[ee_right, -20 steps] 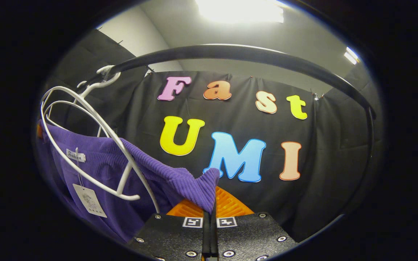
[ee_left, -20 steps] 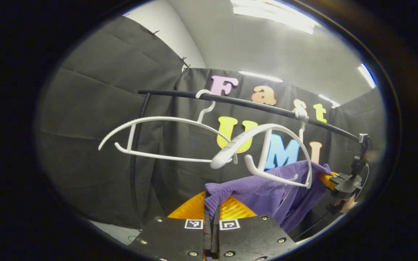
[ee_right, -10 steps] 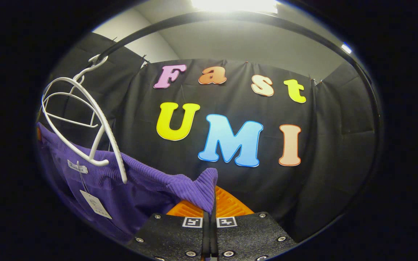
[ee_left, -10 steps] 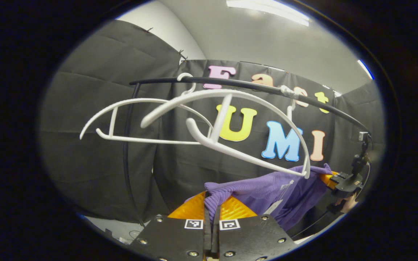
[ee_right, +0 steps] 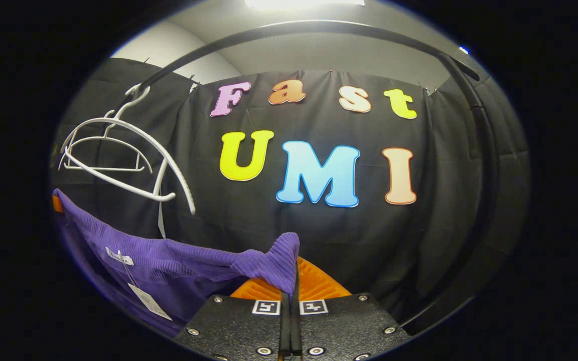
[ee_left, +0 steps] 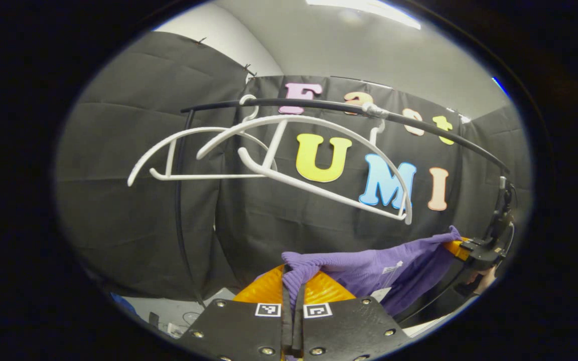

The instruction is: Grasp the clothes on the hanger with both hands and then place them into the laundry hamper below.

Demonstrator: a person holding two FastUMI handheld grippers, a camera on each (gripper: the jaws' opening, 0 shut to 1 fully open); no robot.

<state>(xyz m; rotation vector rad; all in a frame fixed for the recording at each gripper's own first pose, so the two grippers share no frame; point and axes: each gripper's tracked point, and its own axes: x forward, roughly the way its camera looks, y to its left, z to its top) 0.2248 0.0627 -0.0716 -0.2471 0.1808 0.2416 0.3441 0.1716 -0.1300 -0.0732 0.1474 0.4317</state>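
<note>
Jaws clamped — both grippers (ee_left: 293, 286) hold purple garment (ee_left: 369, 268) level.

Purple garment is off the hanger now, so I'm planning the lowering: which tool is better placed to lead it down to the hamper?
Neither: the left tool and right tool each pinch an end of the purple garment, stretched between them below the white hanger.

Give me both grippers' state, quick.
Left gripper: shut on the purple garment.
Right gripper: shut on the purple garment's other end.
</note>
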